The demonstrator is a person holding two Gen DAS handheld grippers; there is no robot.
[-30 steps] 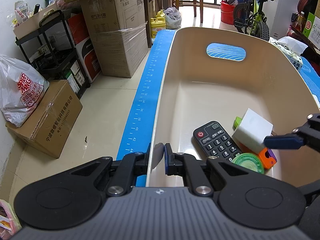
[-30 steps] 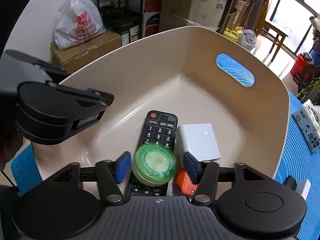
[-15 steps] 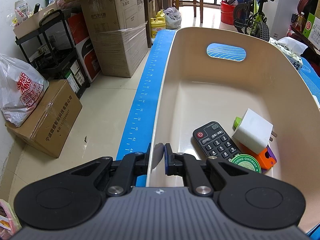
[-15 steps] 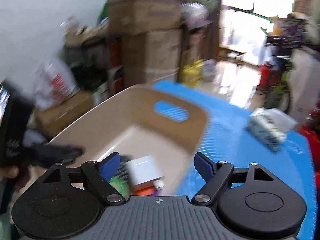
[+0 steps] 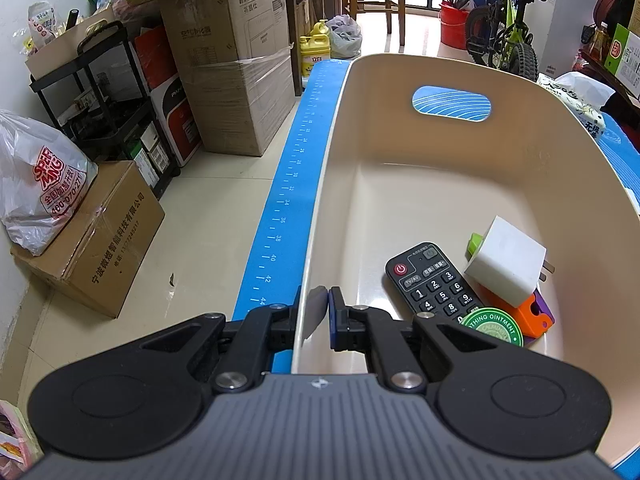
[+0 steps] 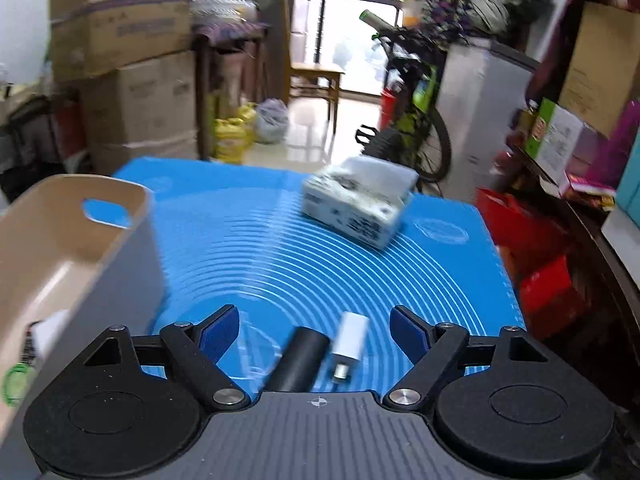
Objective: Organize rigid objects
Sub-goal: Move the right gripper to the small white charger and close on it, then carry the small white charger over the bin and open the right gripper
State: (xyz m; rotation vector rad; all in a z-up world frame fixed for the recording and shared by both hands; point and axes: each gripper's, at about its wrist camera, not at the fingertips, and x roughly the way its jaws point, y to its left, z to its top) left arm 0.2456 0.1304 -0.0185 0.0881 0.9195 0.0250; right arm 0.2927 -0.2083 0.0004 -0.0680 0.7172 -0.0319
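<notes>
Beige bin [image 5: 540, 168] wall clamped by left gripper [image 5: 323, 312]; right gripper [image 6: 316, 330], released, has swung from bin onto open blue mat [image 6: 280, 240], over black cylinder [image 6: 298, 360] and white plug [image 6: 352, 338].

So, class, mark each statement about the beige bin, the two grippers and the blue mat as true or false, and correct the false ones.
1. The left gripper is shut on the near rim of the beige bin. True.
2. The remote control lies on the blue mat outside the bin. False: it lies inside the bin.
3. The right gripper holds the green ointment tin. False: its jaws are open and empty; the tin lies in the bin.
4. A small white charger and a black cylinder lie on the mat ahead of the right gripper. True.
5. The tissue pack is inside the bin. False: it sits on the mat.
</notes>
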